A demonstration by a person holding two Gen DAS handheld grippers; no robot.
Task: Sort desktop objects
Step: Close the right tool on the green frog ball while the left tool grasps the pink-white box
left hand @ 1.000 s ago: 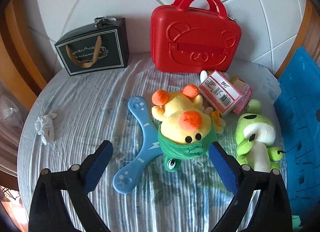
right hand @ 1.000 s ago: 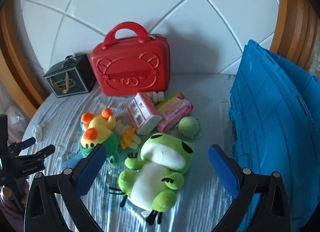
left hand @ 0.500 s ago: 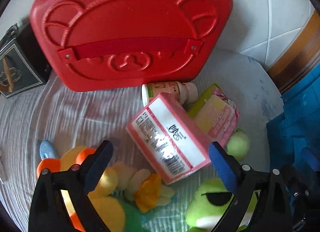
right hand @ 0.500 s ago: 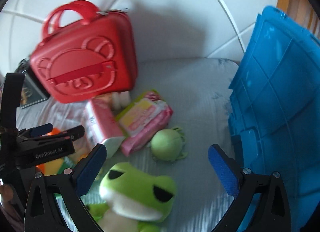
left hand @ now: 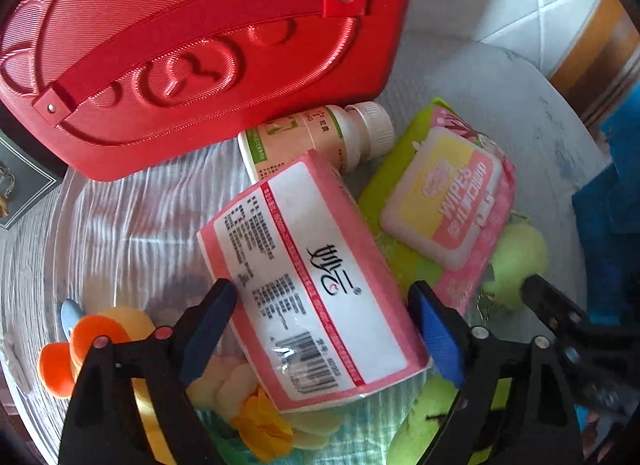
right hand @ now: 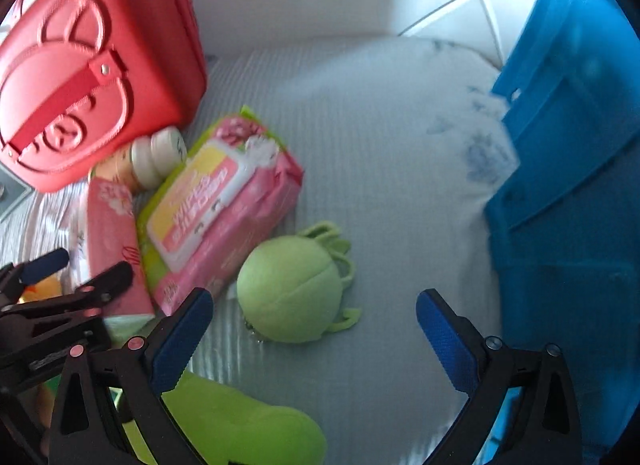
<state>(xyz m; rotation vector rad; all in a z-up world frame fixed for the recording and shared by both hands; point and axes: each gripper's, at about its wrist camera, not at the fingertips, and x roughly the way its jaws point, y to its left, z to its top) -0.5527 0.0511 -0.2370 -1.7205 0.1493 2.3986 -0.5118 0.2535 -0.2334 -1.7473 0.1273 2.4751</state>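
Two tongs point steeply down over a surface (right hand: 392, 153) covered with pale striped cloth. The left tongs (left hand: 326, 329) straddle a pink tissue pack (left hand: 308, 277) with a white label and barcode; the pack lies flat and askew between the blue pads. The jaws are closing. The left pad sits at the pack's left edge and the right pad at its right edge; whether either pad presses on the pack cannot be told, so no grip is confirmed.

Beside the pack, to its right, lies a pink and green wipes packet (left hand: 444, 205), partly overlapped by the pack. Behind both lies a small bottle (left hand: 316, 141) on its side, white cap to the right, just under the lower edge of a red bear-embossed case (left hand: 192, 45) that stands at the back. A yellow plush with orange parts (left hand: 100, 345) lies under the left finger.

The right tongs (right hand: 312, 329) stand wide apart with nothing pressed between the pads. A green plush ball (right hand: 290, 289) rests on the cloth between them, nearer the left pad and slightly ahead of both tips, not touching either. A green frog plush (right hand: 240, 425) lies below the left finger. A blue crate (right hand: 572, 185) stands at the right edge of the surface, well apart from the ball. The left tongs appear at the left margin of the right wrist view, over the tissue pack.
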